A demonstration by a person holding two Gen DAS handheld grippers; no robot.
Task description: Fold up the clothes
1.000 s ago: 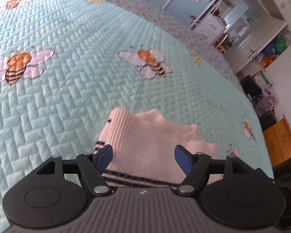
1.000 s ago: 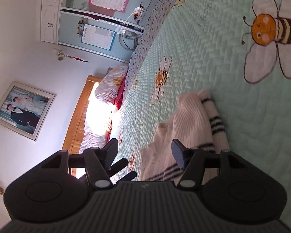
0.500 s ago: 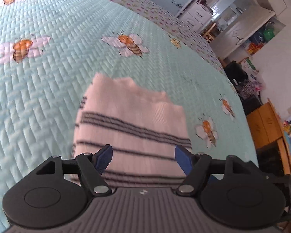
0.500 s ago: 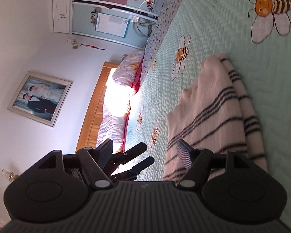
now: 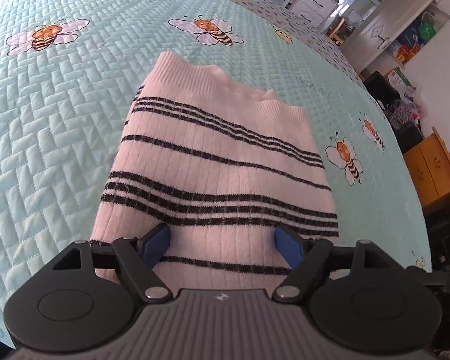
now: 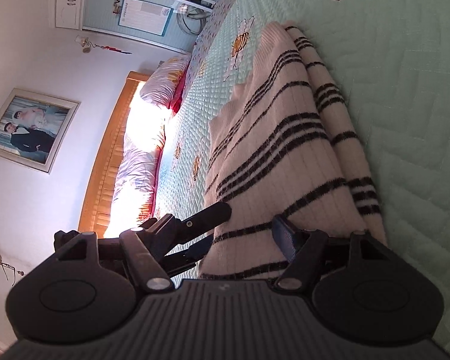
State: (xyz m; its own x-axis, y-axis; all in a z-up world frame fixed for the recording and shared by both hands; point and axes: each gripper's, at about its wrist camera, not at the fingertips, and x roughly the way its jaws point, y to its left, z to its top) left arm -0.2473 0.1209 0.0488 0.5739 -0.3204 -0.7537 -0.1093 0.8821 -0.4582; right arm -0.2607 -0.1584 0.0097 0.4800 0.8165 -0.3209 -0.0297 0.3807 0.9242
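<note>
A folded cream sweater with black stripes lies flat on the light-teal quilted bedspread printed with bees. My left gripper hovers at the sweater's near end, open, its blue pads spread wide over the knit without pinching it. In the right wrist view the same sweater shows its stacked layers along one side. My right gripper is open at that near end too. Only one of its blue pads shows. The left gripper's black fingers cross in front of the other.
A wooden headboard with pillows and a bright duvet stands at the bed's far end, under a framed photo. Past the bed's right edge are a wooden cabinet, dark clutter and white cupboards.
Both grippers have drawn back and up from the sweater, so much more of its striped top shows. Both stayed open. The sweater lies still.
</note>
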